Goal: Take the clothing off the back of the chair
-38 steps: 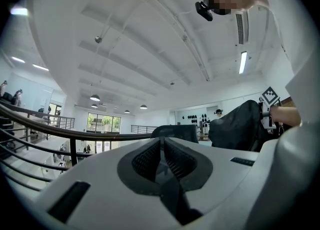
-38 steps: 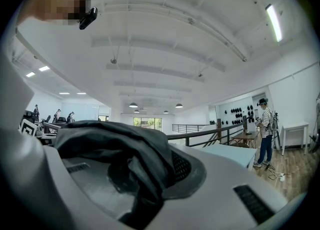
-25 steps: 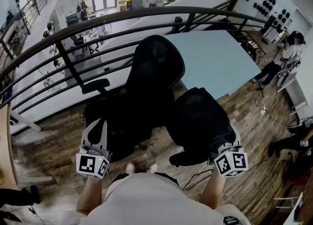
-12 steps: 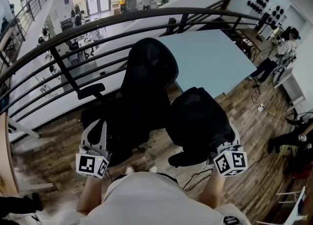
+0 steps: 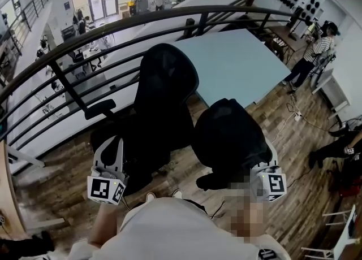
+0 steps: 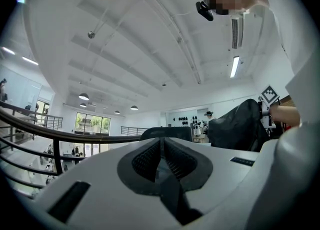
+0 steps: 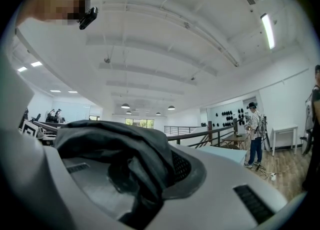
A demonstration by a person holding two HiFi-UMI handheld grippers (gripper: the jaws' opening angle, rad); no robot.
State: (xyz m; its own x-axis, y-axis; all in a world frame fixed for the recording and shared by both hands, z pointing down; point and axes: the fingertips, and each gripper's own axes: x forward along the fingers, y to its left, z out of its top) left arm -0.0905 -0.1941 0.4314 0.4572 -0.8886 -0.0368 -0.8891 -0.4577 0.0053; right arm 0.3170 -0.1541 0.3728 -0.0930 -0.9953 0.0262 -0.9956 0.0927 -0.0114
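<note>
A black office chair (image 5: 164, 95) stands by the railing, its back bare. The black clothing (image 5: 229, 137) hangs in a bundle to the right of the chair and apart from it. My right gripper (image 5: 257, 161) is shut on it, and the cloth hides the fingertips. In the right gripper view the dark cloth (image 7: 120, 144) is bunched over the jaws of the right gripper (image 7: 150, 174). My left gripper (image 5: 113, 144) sits at the chair's left side, shut with nothing in it. In the left gripper view the pads of the left gripper (image 6: 161, 149) meet, and the clothing (image 6: 237, 126) shows at the right.
A curved black railing (image 5: 85, 33) runs behind the chair, with a lower floor beyond it. A light blue table (image 5: 243, 66) stands right of the chair. A person (image 5: 308, 61) stands at the far right. Cables (image 5: 297, 120) lie on the wood floor. My feet (image 5: 175, 194) are below the bundle.
The chair and railing have slid slightly left in the head view. The right gripper keeps its hold on the clothing, and the left gripper stays shut beside the chair.
</note>
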